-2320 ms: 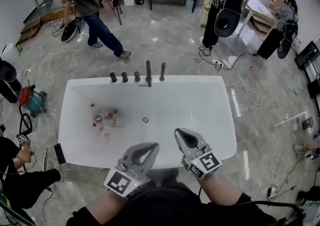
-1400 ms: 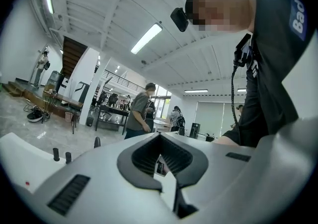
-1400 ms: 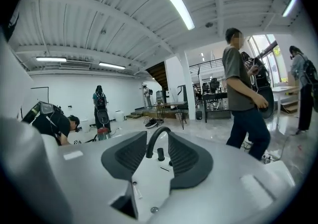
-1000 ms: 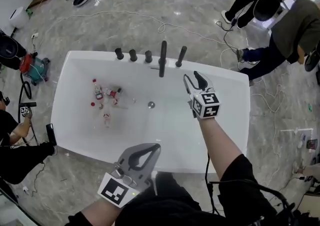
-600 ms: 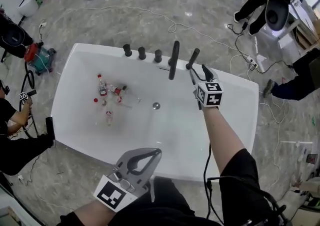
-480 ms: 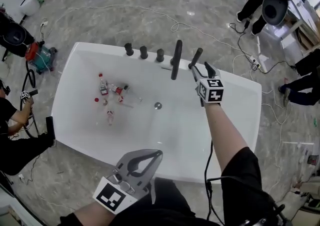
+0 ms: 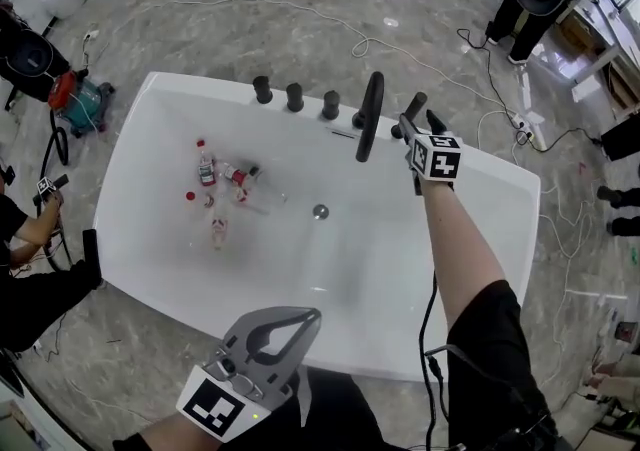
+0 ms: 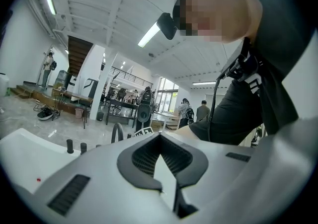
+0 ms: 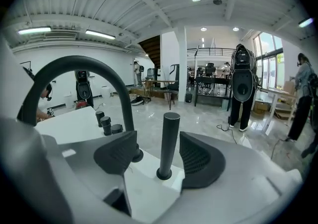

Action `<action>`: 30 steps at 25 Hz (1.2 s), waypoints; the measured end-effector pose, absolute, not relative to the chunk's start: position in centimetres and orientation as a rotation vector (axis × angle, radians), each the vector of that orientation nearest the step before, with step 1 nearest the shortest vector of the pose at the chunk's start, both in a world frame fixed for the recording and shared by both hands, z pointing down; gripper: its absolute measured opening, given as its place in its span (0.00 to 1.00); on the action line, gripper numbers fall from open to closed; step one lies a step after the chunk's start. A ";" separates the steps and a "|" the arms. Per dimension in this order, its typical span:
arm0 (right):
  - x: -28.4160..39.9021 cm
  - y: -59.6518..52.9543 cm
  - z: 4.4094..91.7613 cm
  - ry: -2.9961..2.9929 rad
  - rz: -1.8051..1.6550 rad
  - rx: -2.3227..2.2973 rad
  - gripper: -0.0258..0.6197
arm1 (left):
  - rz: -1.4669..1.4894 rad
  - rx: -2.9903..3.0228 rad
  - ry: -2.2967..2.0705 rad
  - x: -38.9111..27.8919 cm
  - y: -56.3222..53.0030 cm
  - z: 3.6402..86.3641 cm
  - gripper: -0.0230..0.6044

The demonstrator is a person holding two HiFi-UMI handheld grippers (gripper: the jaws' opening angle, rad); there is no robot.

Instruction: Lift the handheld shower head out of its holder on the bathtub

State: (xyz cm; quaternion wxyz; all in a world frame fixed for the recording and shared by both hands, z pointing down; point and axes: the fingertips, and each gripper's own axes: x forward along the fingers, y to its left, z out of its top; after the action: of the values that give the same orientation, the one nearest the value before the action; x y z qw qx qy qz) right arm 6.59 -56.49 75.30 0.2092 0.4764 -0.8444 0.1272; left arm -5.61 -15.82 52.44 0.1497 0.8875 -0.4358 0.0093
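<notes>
Notes a change against a second ago: right gripper carried from over the basin out to the far rim of the bathtub, left gripper dropped lower toward the near edge of the head view. Finds at far left, on the floor beside the tub, a red and teal appliance and a person in dark clothes low to the ground. Finds inside the tub, left of the drain, a small cluster of bottles lying on the bottom. Records the left gripper at the near rim, jaws together, nothing between them. Counts three dark knobs in a row on the far rim, then the arched spout just to their right. Locates the handheld shower head seated upright in its holder on that rim, just right of the spout. Confirms the right gripper's jaws opening and standing wide, one pad on each side of the shower head's dark stem, a gap on both sides, no contact; marker cube turned up toward the head camera.
</notes>
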 end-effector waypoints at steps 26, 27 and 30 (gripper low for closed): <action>7.8 -60.0 76.3 -2.340 0.475 1.524 0.23 | 0.045 2.492 -1.278 -7.7 -13.6 56.0 0.04; 7.8 -59.9 75.6 -2.353 0.465 1.530 0.23 | 0.042 2.496 -1.276 -7.6 -13.5 55.8 0.04; 8.3 -59.2 73.0 -2.378 0.441 1.546 0.23 | 0.019 2.508 -1.269 -7.1 -13.3 54.6 0.04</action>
State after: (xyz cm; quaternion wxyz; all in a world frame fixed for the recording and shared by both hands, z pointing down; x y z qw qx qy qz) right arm 8.35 -59.20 72.96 0.1354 0.5336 -0.8208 0.1522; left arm -7.10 -13.27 54.60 0.1645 0.8801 -0.4452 0.0065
